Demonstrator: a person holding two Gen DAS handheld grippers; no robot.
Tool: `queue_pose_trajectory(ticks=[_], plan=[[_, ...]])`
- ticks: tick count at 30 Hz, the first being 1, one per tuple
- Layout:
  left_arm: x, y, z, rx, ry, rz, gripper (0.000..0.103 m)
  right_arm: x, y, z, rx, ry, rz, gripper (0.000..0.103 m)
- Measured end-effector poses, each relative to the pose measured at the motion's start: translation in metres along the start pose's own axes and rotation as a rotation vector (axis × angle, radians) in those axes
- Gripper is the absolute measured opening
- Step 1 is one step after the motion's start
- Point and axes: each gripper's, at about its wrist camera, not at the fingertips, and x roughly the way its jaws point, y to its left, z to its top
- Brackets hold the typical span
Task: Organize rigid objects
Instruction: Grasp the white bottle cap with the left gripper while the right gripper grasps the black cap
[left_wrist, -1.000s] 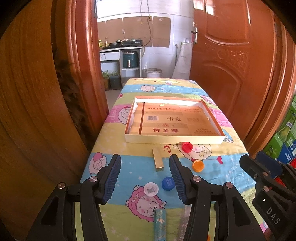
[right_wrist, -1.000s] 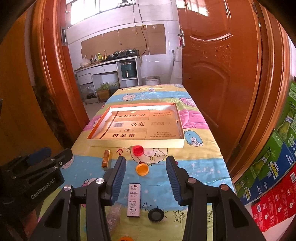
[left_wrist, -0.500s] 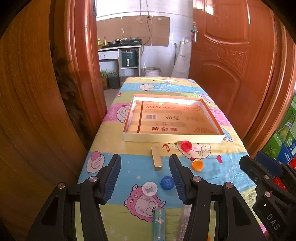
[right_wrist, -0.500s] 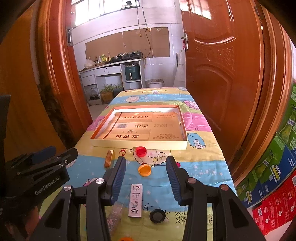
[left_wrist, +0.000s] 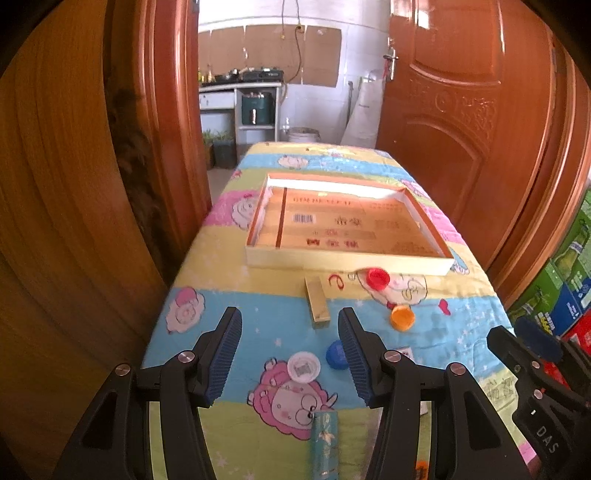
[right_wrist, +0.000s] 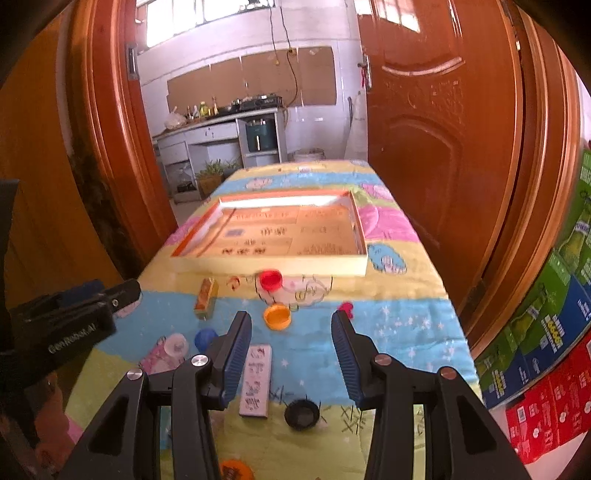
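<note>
So the bench (left_wrist: 476, 306) has a cartoon-print cloth on it, with a shallow cardboard tray (left_wrist: 347, 262) sitting far back. Closer in: a wooden block (left_wrist: 317, 302), red cap (left_wrist: 377, 277), orange cap (left_wrist: 402, 318), blue cap (left_wrist: 335, 353), white cap (left_wrist: 303, 367) and a black cap (right_wrist: 302, 413)

Past the far edge of my cartoon-print tablecloth (left_wrist: 207, 295) stands an open reddish-brown carved wooden door (left_wrist: 461, 122), with a matching door frame (left_wrist: 166, 129) on the other side. Through the doorway I see a white tiled kitchen wall (right_wrist: 258, 48) patched with brown cardboard sheets (right_wrist: 258, 79), a grey counter (right_wrist: 207, 131), and a dark green appliance (left_wrist: 257, 109). Green, blue and red printed cartons (right_wrist: 546, 321) are stacked off the table's right edge.
</note>
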Motion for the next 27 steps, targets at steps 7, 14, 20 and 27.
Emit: queue_pose_trajectory(ticks=[7,14,20,27], plan=[[0.021,0.008,-0.026,0.018,0.062,-0.023,0.056,0.021,-0.004,-0.016,0.009,0.075,0.018,0.045],[0.039,0.01,-0.039,0.023,0.119,-0.027,0.056,0.036,-0.004,-0.035,0.002,0.139,0.017,0.045],[0.056,0.005,-0.038,0.026,0.165,-0.065,0.056,0.04,-0.011,-0.039,0.025,0.164,0.021,0.045],[0.072,-0.003,-0.042,0.046,0.2,-0.078,0.056,0.05,-0.014,-0.047,0.042,0.217,0.051,0.045]])
